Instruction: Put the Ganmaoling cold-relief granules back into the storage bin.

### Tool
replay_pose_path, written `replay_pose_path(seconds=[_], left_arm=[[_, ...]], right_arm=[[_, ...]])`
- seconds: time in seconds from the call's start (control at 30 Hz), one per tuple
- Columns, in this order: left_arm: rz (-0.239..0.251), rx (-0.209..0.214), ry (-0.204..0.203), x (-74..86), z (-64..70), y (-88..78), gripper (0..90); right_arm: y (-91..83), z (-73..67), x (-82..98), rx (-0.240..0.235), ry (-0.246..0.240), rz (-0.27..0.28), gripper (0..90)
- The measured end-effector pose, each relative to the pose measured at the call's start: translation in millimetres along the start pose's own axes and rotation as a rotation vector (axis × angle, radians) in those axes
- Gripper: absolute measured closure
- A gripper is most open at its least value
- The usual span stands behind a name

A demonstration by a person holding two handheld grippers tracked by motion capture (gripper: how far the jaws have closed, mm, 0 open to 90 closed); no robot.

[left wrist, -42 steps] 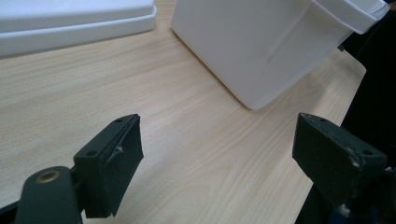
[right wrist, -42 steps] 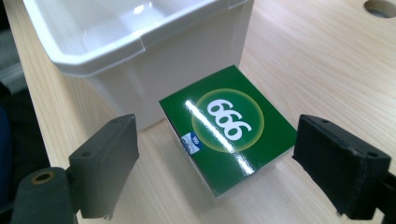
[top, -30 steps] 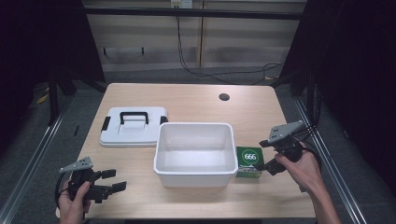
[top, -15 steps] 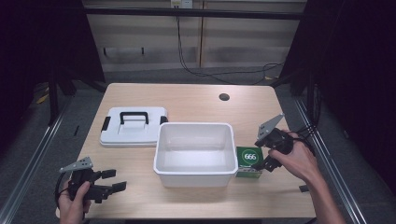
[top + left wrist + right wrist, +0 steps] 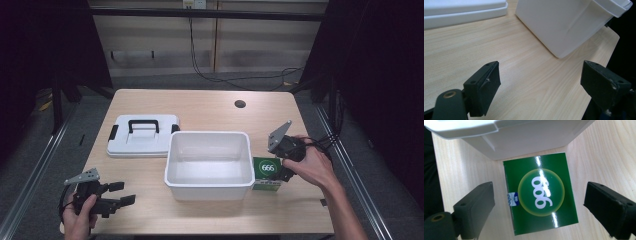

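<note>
My left tongs (image 5: pixel 116 195) sit at the near left corner of the bench (image 5: pixel 210 107), held in my left hand (image 5: pixel 80 216). Their jaws stand wide apart and hold nothing. In the left gripper view the left tongs (image 5: pixel 540 86) frame bare wood, with the corner of the white tub (image 5: pixel 574 22) beyond them and the edge of the white lid (image 5: pixel 464 11) at the upper left.

My right tongs (image 5: pixel 280 172) are at the near right of the bench, gripped by my right hand (image 5: pixel 312 165). The grey three-cornered plate on top of them tilts up toward the far side. In the right gripper view the right tongs (image 5: pixel 537 207) point down over a green box (image 5: pixel 540 192). The jaws are wide open, one on each side of the box, and neither touches it. The box lies flat on the bench. Its top face carries a round yellow-green emblem with white digits that read 666 in the high view. A small blue and white mark sits at one edge of it.

The green box (image 5: pixel 267 172) lies just beside the right wall of the white tub (image 5: pixel 209 186); I cannot tell whether the two touch. The tub stands at the middle of the bench, open at the top.

Left of the tub and farther back lies the white lid (image 5: pixel 142 142), flat, with a black handle on top and black clips at its ends.

Near the far edge is a small dark round hole (image 5: pixel 240 104) in the benchtop. Beyond the bench, black cables (image 5: pixel 235 80) run across the floor.
</note>
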State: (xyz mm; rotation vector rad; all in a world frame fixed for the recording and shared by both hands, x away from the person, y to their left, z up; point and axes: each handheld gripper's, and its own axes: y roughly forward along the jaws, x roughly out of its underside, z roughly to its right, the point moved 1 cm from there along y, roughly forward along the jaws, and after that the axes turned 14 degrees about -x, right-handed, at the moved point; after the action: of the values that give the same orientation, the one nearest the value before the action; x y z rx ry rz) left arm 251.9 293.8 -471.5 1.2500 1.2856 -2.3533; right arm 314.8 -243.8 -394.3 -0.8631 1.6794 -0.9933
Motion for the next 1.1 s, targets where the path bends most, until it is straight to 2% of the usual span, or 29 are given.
replay_pose_path(seconds=[0.1,0.2,0.23,0.27,0.3,0.47,0.5,0.57,0.63,0.67,0.87,0.97,1.0,1.1], left_arm=[[0.002,-0.001,-0.002,0.0,-0.2,0.0,16.1],[0.002,-0.001,-0.001,0.0,-0.2,-0.1,16.1],[0.002,0.0,-0.002,-0.1,-0.1,0.0,16.1],[0.003,0.0,0.0,-0.1,-0.1,-0.2,16.1],[0.005,0.0,-0.001,-0.1,0.1,-0.3,16.1],[0.005,0.001,-0.002,-0.1,0.0,-0.3,16.1],[0.005,0.001,-0.002,-0.1,0.0,-0.3,16.1],[0.006,0.001,-0.002,-0.1,0.0,-0.4,16.1],[0.009,0.004,-0.002,-0.2,-0.1,-0.6,16.1],[0.008,0.005,-0.001,-0.2,-0.1,-0.6,16.1],[0.005,0.004,0.0,-0.2,0.4,-0.5,16.1],[0.007,0.007,0.0,-0.2,0.2,-0.5,16.1],[0.005,0.005,0.001,-0.3,0.2,-0.3,16.1],[0.004,0.007,0.001,-0.2,0.5,-0.2,16.1]], right_arm=[[4.3,2.5,-1.8,-0.023,-0.023,-0.016,8.5],[10.4,3.2,-3.9,-0.05,-0.028,-0.061,8.5],[11.6,3.1,-4.2,-0.057,-0.017,-0.081,8.6],[11.9,3.9,-4.6,-0.055,-0.013,-0.089,8.6],[13.0,5.8,-5.0,-0.046,-0.029,-0.085,8.6],[17.2,10.3,-6.8,-0.046,-0.028,-0.145,8.6],[18.2,10.2,-7.2,-0.051,-0.019,-0.158,8.6],[20.8,11.9,-7.8,-0.059,-0.041,-0.166,8.6],[23.8,11.5,-8.6,-0.065,-0.039,-0.186,8.5],[25.2,10.9,-9.2,-0.05,-0.047,-0.189,8.5],[27.6,13.9,-8.4,-0.054,-0.081,-0.215,8.7],[28.8,14.9,-7.2,-0.058,-0.064,-0.22,8.7],[29.3,15.9,-7.6,-0.064,-0.075,-0.21,8.7],[31.2,15.9,-8.6,-0.067,-0.081,-0.225,9.1]])
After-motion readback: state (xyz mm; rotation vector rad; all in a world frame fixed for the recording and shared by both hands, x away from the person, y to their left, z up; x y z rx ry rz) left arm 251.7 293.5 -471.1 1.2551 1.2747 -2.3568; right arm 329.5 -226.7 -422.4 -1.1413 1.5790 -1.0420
